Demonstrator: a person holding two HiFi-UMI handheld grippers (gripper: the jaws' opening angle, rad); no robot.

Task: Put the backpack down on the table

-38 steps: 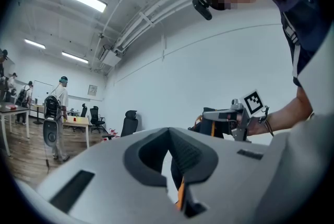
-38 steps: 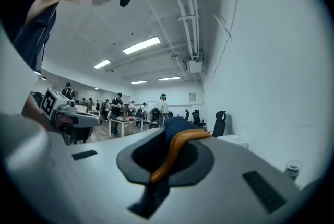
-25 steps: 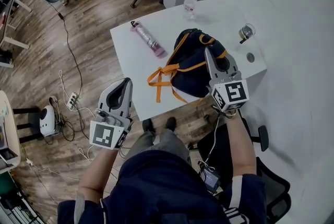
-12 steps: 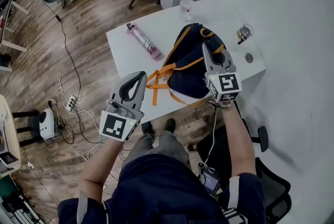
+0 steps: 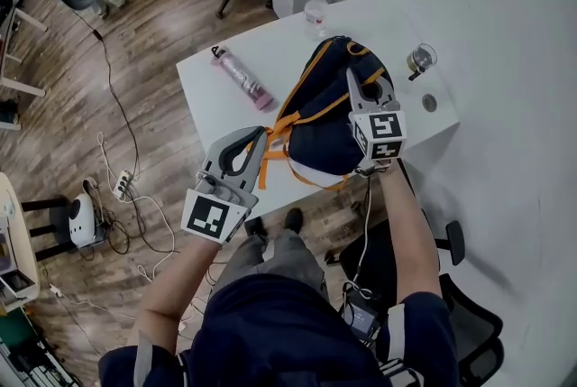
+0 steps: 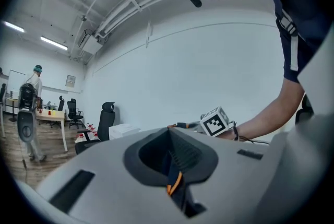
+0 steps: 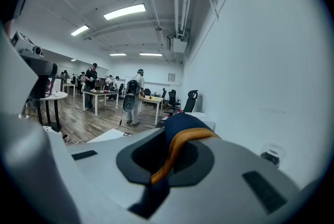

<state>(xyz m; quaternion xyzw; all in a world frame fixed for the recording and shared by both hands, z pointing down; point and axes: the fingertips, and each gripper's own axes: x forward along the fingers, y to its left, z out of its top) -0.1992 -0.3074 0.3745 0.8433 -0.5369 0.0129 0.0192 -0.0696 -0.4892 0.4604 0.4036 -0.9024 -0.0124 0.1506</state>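
1. The left gripper (image 5: 256, 138) is closed narrow on an orange-trimmed strap (image 6: 174, 182) of the backpack (image 5: 326, 119). The left gripper view shows the strap pinched in the slot between its jaws.
2. The right gripper (image 5: 354, 78) is also shut tight on the backpack. It grips navy fabric and an orange band (image 7: 177, 150) (in the right gripper view the band arches up over the jaw tips).
3. The backpack lies on the white bench (image 5: 216, 101) between the two grippers. Its bulk is under and just left of the right gripper, and to the right of the left gripper. Its lower end is at the bench edge nearest the person.
4. Loose orange webbing (image 5: 269, 161) trails from the backpack just beside the left gripper's tips.
5. A pink bottle (image 5: 242, 77) lies flat on the bench ahead of the left gripper and well apart from it.
6. A clear water bottle (image 5: 315, 13) stands upright at the bench's far edge, beyond the right gripper.
7. A small glass jar (image 5: 418, 60) sits on the bench to the right of the right gripper, near it but not touching.
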